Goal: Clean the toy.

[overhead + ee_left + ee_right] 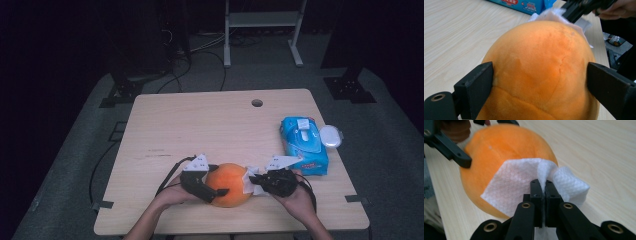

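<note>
I count one orange ball (229,184) on the counter (200,125), and one white wipe (524,182) against it. There are two grippers, a left gripper (212,192) and a right gripper (252,181), each with two black fingers (477,87) (four in all). Farther off I see one blue pack of wipes (304,145) and one small white lid (330,136) beside it.

Orange ball (229,185) — white wipe (519,182) against it
</note>
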A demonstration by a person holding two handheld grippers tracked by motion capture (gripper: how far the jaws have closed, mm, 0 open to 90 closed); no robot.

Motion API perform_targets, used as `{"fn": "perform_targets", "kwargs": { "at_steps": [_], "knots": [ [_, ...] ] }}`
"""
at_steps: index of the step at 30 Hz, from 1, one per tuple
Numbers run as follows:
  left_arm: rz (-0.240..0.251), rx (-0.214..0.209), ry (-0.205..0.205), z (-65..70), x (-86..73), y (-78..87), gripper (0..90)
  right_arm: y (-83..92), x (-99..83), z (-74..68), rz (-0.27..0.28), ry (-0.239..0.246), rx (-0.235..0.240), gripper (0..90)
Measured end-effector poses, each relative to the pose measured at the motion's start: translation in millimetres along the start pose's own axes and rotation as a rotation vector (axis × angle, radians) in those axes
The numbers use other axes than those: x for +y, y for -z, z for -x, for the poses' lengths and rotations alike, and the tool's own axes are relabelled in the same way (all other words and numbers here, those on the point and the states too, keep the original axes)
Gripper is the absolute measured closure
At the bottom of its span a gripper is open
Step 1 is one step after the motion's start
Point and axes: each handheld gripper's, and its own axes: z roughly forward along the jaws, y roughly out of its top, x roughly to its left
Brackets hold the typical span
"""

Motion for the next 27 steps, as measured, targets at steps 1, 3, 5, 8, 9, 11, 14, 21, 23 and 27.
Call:
{"fn": "perform_targets", "kwargs": {
  "at_steps": [1, 3, 5, 8, 9, 11, 14, 21, 23, 27],
  "knots": [
    [0.002, 0.000, 0.000, 0.0, -0.1, 0.0, 8.5, 1.6, 1.2, -0.5, 0.015, -0.002, 0.009, 86.5],
    [0.005, 0.001, 0.002, 0.0, -0.4, -0.4, 8.4, 5.8, 6.2, -5.8, 0.058, -0.002, 0.043, 86.5],
    [0.004, 0.001, 0.000, -0.2, -0.3, -0.3, 8.4, 5.8, 10.1, -13.5, 0.067, 0.024, 0.061, 86.4],
    [0.003, 0.000, -0.009, 0.0, 1.5, 0.6, 8.3, -1.1, 7.1, -14.5, 0.038, 0.032, 0.057, 86.5],
    [0.005, 0.003, -0.016, 0.0, 3.7, 2.3, 8.2, -2.3, 5.7, -12.6, 0.033, 0.026, 0.058, 86.5],
    [0.010, 0.007, -0.015, -1.4, 5.9, 5.4, 8.2, -3.5, 2.6, -7.2, 0.017, 0.018, 0.037, 86.5],
    [-0.002, -0.002, -0.011, -3.2, 4.1, 7.6, 11.8, -2.7, -1.2, 2.1, -0.009, -0.011, 0.005, 86.4],
    [-0.013, 0.024, -0.043, 8.1, 9.3, 1.7, 20.6, 7.9, 13.9, -15.8, 0.098, 0.018, 0.039, 86.4],
    [-0.021, 0.035, -0.060, 12.2, 11.5, 0.2, 20.2, 6.9, 17.3, -23.1, 0.107, 0.044, 0.035, 86.3],
    [-0.011, 0.026, -0.053, 8.9, 12.3, 3.3, 15.8, 1.7, 13.3, -19.7, 0.074, 0.038, 0.033, 86.4]
  ]
}}
